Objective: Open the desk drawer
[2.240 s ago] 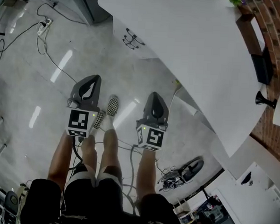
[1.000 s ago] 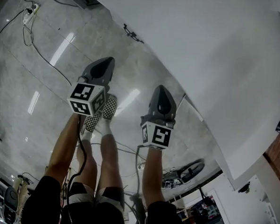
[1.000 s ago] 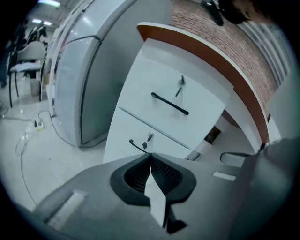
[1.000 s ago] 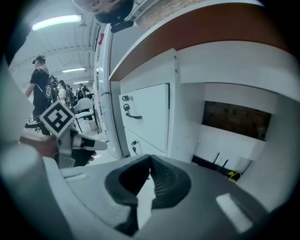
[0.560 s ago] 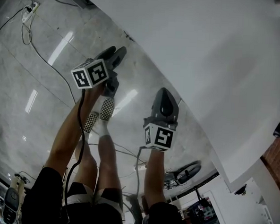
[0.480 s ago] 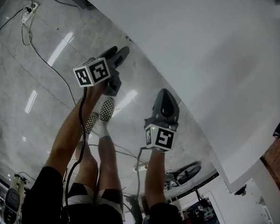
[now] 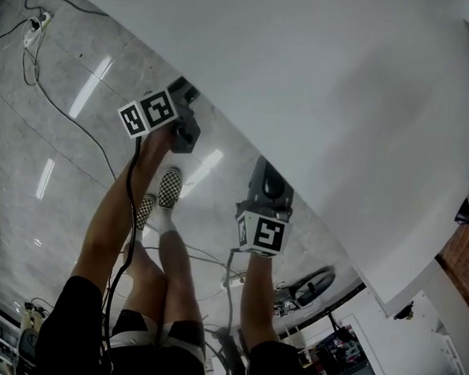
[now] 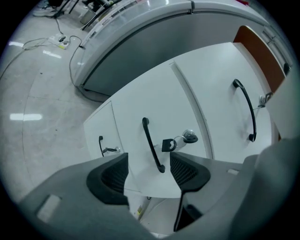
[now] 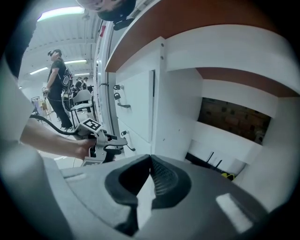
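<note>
A white drawer unit under the desk fills the left gripper view. The black handle of one drawer front shows between the jaws of my left gripper, a little beyond the pads. Those jaws are opening and touch nothing. A key hangs in the lock beside that handle. Another drawer handle lies to the right. In the head view the left gripper's marker cube sits at the edge of the white desk top, which hides its jaws. My right gripper is shut and empty, off to the side of the unit.
Cables and a power strip lie on the grey floor at the left. The person's legs and checkered shoes are below the grippers. Someone stands far off in the right gripper view. A brick wall borders the right.
The left gripper rolled over and moved up to the desk edge, with its jaws going from shut to open. The right gripper stayed about where it was.
</note>
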Tool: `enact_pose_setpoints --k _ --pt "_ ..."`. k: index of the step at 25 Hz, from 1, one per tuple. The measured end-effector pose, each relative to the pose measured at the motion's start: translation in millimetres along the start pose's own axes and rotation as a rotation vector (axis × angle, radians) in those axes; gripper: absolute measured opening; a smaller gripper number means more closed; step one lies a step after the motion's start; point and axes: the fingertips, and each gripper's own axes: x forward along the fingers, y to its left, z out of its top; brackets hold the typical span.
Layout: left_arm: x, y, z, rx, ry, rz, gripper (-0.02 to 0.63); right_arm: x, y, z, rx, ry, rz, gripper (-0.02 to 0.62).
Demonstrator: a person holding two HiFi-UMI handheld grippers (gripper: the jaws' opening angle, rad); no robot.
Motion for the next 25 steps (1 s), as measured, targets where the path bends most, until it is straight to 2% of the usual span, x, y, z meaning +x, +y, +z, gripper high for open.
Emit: enact_pose_setpoints --k 6,9,12,16,18,25 --pt "17.9 1.4 -1.3 -0.066 -0.007 -0.028 0.247 -1.7 -15.6 -11.0 0.013 0.020 -0.034 0.005" --pt "22.9 4.2 -3.4 -0.089 -0.010 -0.019 0.152 -3.1 -22.3 -12.9 0.016 0.022 -0.046 0.005" --pt "25.8 1.6 -3.5 -0.108 -0.015 -0.038 0.116 -4.0 -25.5 -15.9 0.028 0.024 -0.052 0.005" --pt "29.1 -5.2 -0.7 -0.087 -0.017 -0.073 0.051 -3.0 -26.1 -13.5 0.020 0.029 -0.056 0.005" --pt "29.4 -7.0 -1.1 -0.085 -0.016 -0.095 0.049 -2.7 -26.2 -12.8 0.019 0.030 -0.059 0.005" --pt "28.9 -9.4 -0.6 -0.157 -0.043 -0.149 0.029 -4.6 -21.8 -16.2 0.023 0.023 -0.061 0.005"
